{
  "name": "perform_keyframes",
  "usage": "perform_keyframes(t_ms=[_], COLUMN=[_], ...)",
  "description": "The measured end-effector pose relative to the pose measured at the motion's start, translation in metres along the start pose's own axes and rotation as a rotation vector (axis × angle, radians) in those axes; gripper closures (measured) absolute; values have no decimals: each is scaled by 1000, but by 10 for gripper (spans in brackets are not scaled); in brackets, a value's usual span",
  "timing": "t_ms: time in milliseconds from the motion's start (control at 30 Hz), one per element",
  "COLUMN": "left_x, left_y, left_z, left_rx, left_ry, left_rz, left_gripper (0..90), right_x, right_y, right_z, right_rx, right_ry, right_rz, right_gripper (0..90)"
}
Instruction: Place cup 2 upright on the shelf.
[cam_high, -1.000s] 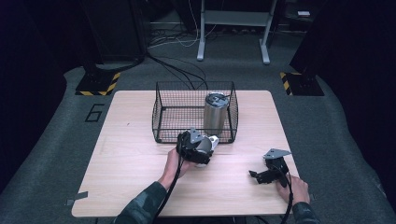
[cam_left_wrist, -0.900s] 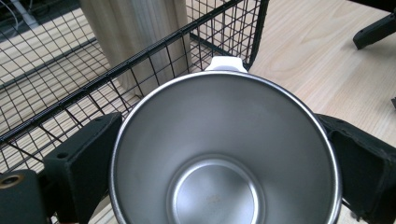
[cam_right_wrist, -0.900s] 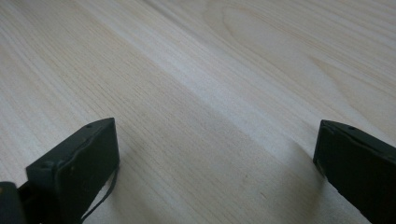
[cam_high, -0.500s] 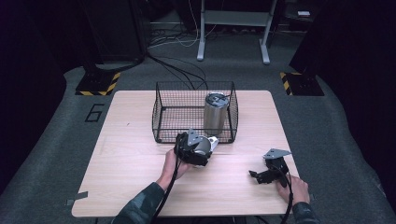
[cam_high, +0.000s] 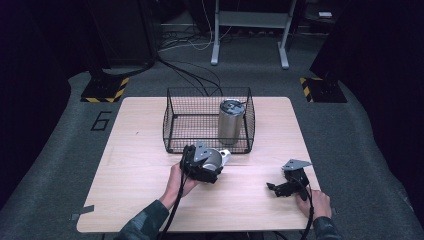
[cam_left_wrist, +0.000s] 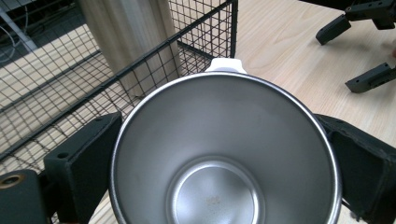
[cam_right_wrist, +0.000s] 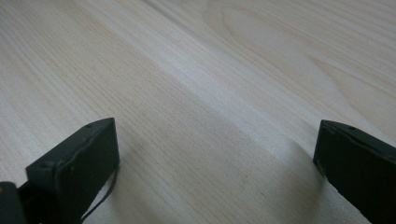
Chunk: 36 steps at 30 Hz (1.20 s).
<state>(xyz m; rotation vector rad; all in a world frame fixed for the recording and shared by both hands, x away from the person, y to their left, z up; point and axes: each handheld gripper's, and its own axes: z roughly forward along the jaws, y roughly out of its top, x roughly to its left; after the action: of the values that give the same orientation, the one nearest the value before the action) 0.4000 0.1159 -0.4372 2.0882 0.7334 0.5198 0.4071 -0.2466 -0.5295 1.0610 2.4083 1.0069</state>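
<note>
Here, left gripper (cam_high: 216, 161) fingers (cam_left_wrist: 81, 158) clamped around a steel cup (cam_left_wrist: 224, 154), just at six o'clock of the wire basket (cam_high: 172, 131). Right gripper (cam_high: 278, 189) fingers (cam_right_wrist: 79, 158) spread apart, empty, over the table (cam_high: 130, 165).

1. One steel cup (cam_left_wrist: 224, 154) with an open mouth
2. One tall steel tumbler (cam_high: 231, 121) with a lid
3. One black wire basket (cam_high: 172, 125)
4. Two tools: left tool (cam_high: 212, 162), right tool (cam_high: 274, 188)
5. One wooden counter (cam_high: 125, 175)
</note>
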Motion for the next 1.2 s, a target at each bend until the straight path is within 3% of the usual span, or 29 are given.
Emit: perform_keyframes(t_ms=[300, 500, 767, 1200], left_x=[4, 11, 15, 24], left_y=[0, 1, 1, 9], left_z=[-18, -27, -38, -54], left_rx=[-11, -30, -34, -70], left_ry=[17, 12, 22, 21], left_rz=[20, -8, 6, -9], left_gripper=[60, 60, 60, 60], right_x=[0, 0, 0, 0], right_y=[0, 0, 0, 0], right_z=[0, 0, 0, 0], right_rx=[1, 3, 2, 2], right_ry=[0, 0, -2, 0], right_rz=[-4, 1, 3, 2], right_gripper=[0, 0, 0, 0])
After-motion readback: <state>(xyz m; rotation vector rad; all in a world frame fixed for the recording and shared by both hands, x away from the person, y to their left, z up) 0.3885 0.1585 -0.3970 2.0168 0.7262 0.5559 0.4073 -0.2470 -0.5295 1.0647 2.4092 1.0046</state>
